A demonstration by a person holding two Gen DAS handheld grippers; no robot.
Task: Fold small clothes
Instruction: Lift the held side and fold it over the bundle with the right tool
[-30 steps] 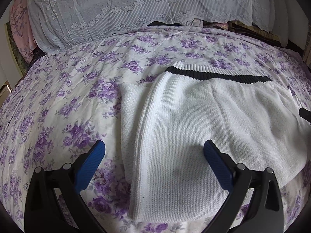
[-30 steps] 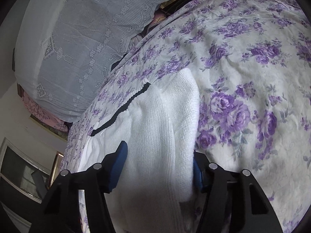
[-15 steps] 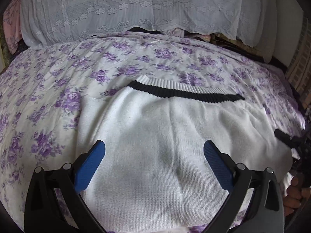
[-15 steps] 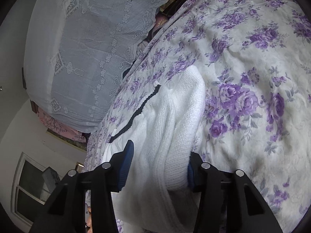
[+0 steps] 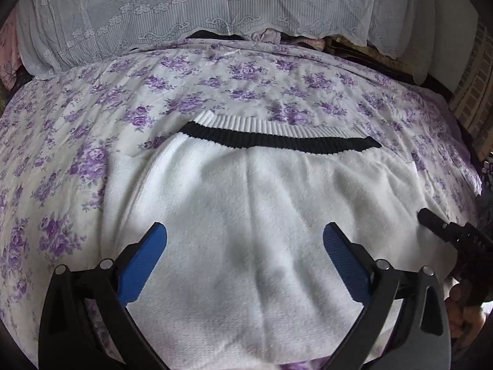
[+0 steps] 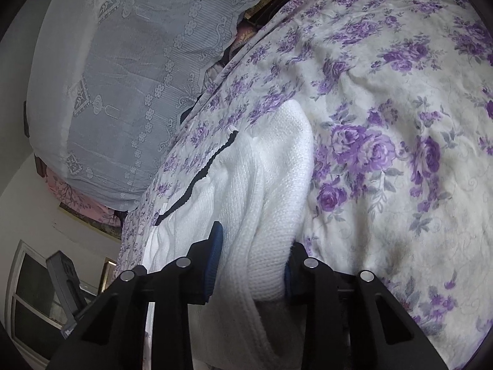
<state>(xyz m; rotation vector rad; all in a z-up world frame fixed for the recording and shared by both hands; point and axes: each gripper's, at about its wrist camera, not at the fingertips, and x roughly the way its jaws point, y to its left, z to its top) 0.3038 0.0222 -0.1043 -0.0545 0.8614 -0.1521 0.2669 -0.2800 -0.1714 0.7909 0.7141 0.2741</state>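
A white knit sweater (image 5: 262, 200) with a black band (image 5: 277, 138) at its ribbed hem lies flat on the flowered bed. My left gripper (image 5: 245, 240) hovers over its near half, blue pads wide open with nothing between them. At the sweater's right edge my right gripper (image 5: 446, 231) pokes in, a person's hand (image 5: 462, 308) behind it. In the right wrist view the sweater's thick folded edge (image 6: 271, 169) fills the gap of the right gripper (image 6: 251, 256). Its jaws are closing, and both pads press the knit.
The purple-flowered sheet (image 5: 92, 123) spreads around the sweater on all sides. A lace-covered pillow pile (image 5: 215, 9) runs along the far edge of the bed. A window (image 6: 30, 293) and a wall lie beyond the bed's left side.
My left gripper slid right until it was centred over the sweater, still open. The right gripper's jaws narrowed from loosely around the folded edge to pinching it.
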